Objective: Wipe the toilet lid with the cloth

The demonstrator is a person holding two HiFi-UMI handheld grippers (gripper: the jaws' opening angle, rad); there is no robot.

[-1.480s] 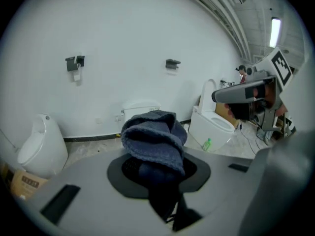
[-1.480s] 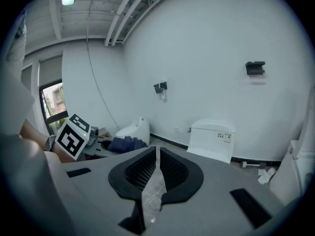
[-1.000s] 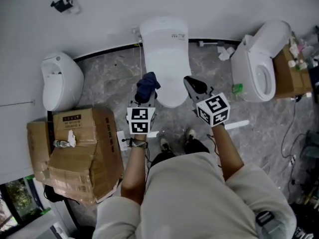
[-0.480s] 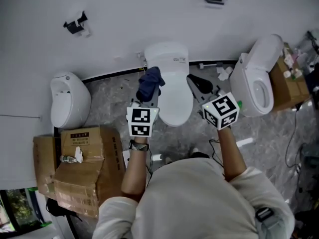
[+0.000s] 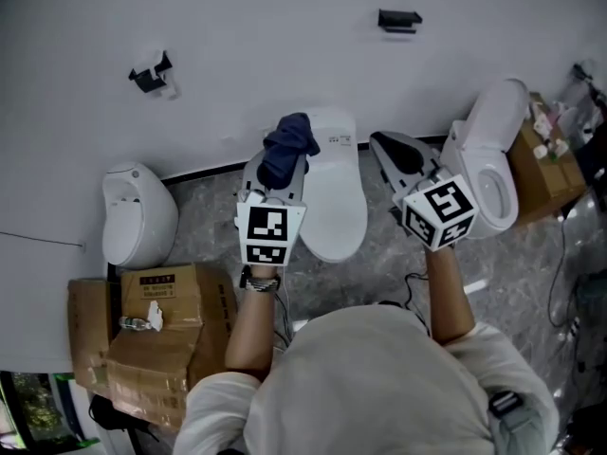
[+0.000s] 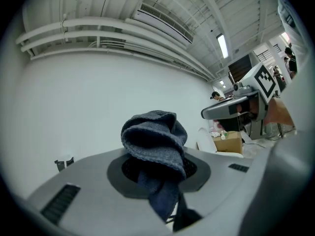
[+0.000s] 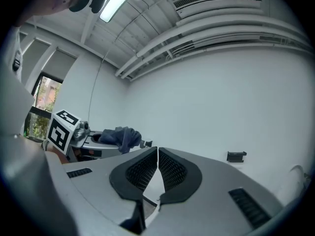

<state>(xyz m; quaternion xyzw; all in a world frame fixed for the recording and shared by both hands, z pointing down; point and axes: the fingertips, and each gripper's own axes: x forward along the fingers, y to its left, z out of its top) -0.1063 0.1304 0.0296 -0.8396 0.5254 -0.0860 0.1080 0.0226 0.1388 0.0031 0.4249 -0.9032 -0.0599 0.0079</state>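
Left gripper (image 5: 282, 164) clamped on the blue cloth (image 5: 290, 140), raised over the toilet lid's (image 5: 334, 207) left rear corner.
The lid lay below and right of the cloth, long axis running wall to person, nearer the left gripper. The right gripper (image 5: 398, 150), jaws together and empty, hung off the lid's right side. A second earlier both grippers sat lower, nearer the lid's front.

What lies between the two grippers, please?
In the head view, the closed white toilet lid shows between the left gripper, shut on the cloth, and the shut, empty right gripper. It sits lower than both.
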